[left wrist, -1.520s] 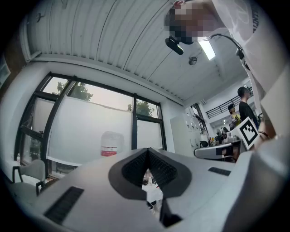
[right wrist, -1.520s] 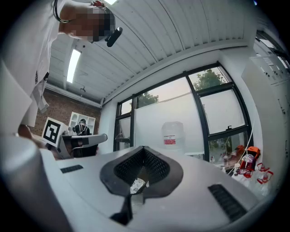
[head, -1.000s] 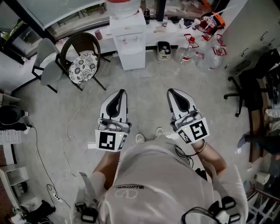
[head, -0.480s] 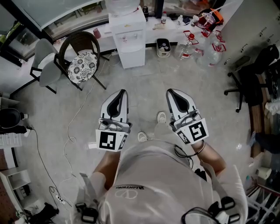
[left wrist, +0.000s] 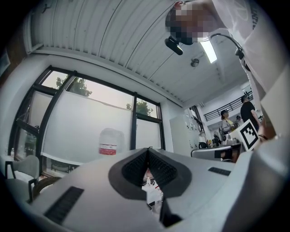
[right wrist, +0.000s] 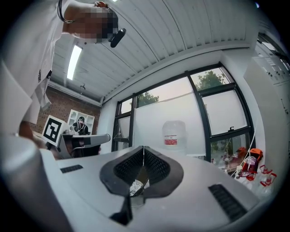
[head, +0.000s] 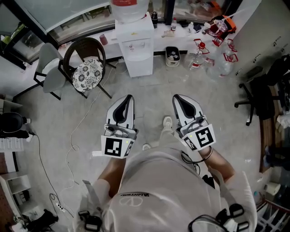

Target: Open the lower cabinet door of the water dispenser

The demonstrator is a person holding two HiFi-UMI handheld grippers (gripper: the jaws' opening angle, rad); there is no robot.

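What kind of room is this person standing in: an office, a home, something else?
Probably an office or workshop corner, not a home: a white water dispenser stands by big windows, a black swivel chair sits at the right, and cables trail over a bare concrete floor.

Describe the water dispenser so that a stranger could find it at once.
Start at the long window wall at the top of the head view. Below it, right of the dark chair with the patterned cushion, stands the water dispenser, a white upright box. It alone carries a big bottle with a red label on top.
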